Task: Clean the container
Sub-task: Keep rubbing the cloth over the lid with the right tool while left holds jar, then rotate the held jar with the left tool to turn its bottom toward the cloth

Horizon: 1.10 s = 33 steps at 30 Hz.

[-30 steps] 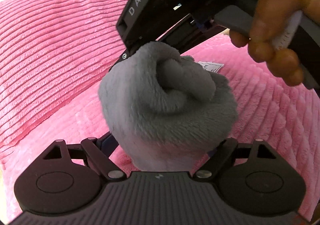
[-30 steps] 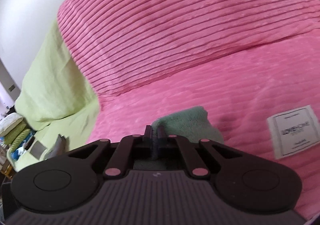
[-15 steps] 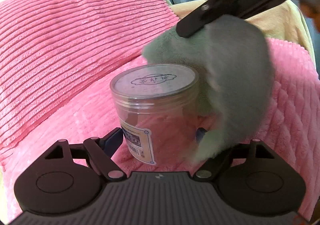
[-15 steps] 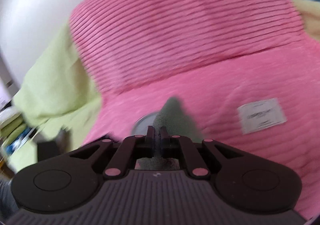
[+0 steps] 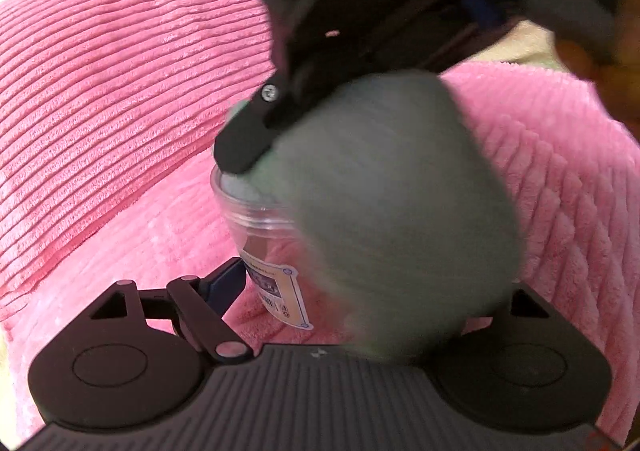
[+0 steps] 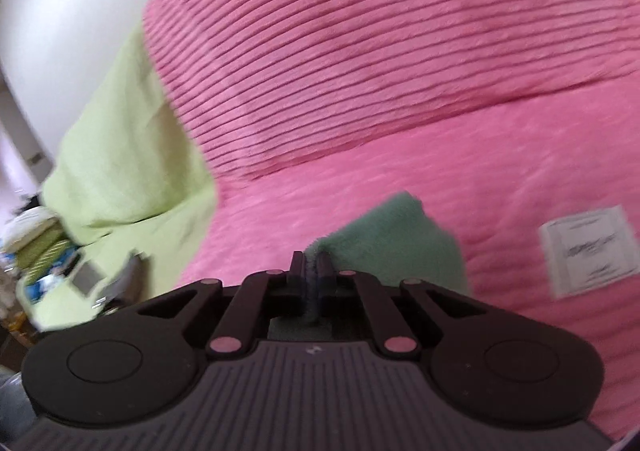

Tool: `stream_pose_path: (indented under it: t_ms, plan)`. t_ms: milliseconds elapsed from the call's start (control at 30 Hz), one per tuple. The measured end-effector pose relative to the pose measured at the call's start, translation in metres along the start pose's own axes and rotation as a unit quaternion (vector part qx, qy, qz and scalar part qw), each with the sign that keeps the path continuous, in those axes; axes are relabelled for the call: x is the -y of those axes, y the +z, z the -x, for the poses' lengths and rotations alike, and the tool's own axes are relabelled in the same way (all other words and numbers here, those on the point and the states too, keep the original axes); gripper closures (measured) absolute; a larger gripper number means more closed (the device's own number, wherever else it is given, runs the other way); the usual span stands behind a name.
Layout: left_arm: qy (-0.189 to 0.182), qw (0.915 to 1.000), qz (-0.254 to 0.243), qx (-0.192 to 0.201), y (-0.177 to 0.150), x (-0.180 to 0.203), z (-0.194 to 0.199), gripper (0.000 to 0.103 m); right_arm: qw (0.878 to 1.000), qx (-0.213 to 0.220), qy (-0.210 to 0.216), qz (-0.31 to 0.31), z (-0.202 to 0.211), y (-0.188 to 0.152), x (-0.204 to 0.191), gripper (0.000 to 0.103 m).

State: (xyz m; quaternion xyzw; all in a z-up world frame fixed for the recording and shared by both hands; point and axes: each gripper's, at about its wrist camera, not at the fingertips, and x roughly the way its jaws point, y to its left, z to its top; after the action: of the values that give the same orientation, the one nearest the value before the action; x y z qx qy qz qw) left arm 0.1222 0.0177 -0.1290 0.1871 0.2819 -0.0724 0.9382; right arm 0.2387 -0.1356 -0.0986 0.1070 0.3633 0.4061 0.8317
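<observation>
Wiping is underway: your right gripper (image 6: 311, 265), jaws clamped on the cloth (image 5: 392, 211), is rubbing the jar (image 5: 260, 227); your left gripper (image 5: 344, 283) is gripping its sides above the pink blanket (image 5: 120, 91); how much remains, you can't tell.

Cloth blocks jar top & right side
Cloth (image 5: 400, 219) and right gripper (image 6: 310, 271) cover jar (image 5: 264, 235) from above; jar's left side open, w/ bare pink blanket (image 5: 120, 191) beside it.

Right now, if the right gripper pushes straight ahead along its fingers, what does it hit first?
Probably the pink blanket. The right gripper is shut on the green cloth, which leads; depth past it is unclear.
</observation>
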Motion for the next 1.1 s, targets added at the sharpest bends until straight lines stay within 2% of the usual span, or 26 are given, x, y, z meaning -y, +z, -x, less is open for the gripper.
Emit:
stream_pose_path:
  t_ms: [133, 233, 400, 533, 667, 733, 833, 933, 1033, 1100]
  plan:
    - [0.004, 0.9998, -0.013, 0.011, 0.002, 0.002, -0.002, 0.021, 0.999, 0.015, -0.031, -0.011, 0.003, 0.006, 0.020, 0.101]
    - [0.005, 0.9992, -0.033, 0.020, 0.004, 0.004, -0.009, 0.017, 0.998, 0.027, -0.051, -0.029, 0.006, 0.006, 0.038, 0.101]
    - [0.002, 0.9975, -0.065, 0.029, 0.007, 0.007, -0.027, 0.017, 0.992, 0.044, -0.087, -0.075, 0.010, 0.001, 0.069, 0.099]
    - [0.006, 0.9949, -0.093, 0.041, 0.010, 0.011, -0.034, 0.017, 0.981, 0.076, -0.128, -0.124, 0.023, -0.010, 0.085, 0.098]
    - [0.013, 0.9938, -0.102, 0.043, 0.013, 0.017, -0.029, 0.017, 0.966, 0.144, -0.157, -0.147, 0.056, -0.015, 0.081, 0.098]
    - [0.001, 0.9958, -0.084, 0.037, 0.018, 0.013, -0.024, 0.018, 0.961, 0.180, -0.154, -0.143, 0.074, -0.014, 0.072, 0.098]
    - [-0.015, 0.9982, -0.050, 0.030, 0.023, 0.005, -0.012, 0.018, 0.965, 0.211, -0.107, -0.115, 0.095, -0.012, 0.052, 0.098]
    - [-0.022, 0.9992, -0.028, 0.020, 0.025, -0.003, -0.008, 0.018, 0.979, 0.180, -0.054, -0.073, 0.093, -0.008, 0.034, 0.098]
    - [-0.018, 0.9998, -0.011, 0.006, 0.023, -0.006, -0.005, 0.018, 0.992, 0.118, -0.016, -0.032, 0.074, -0.008, 0.016, 0.098]
    - [-0.011, 0.9999, -0.003, -0.003, 0.023, -0.007, -0.007, 0.017, 0.997, 0.082, 0.000, -0.017, 0.058, -0.011, 0.011, 0.098]
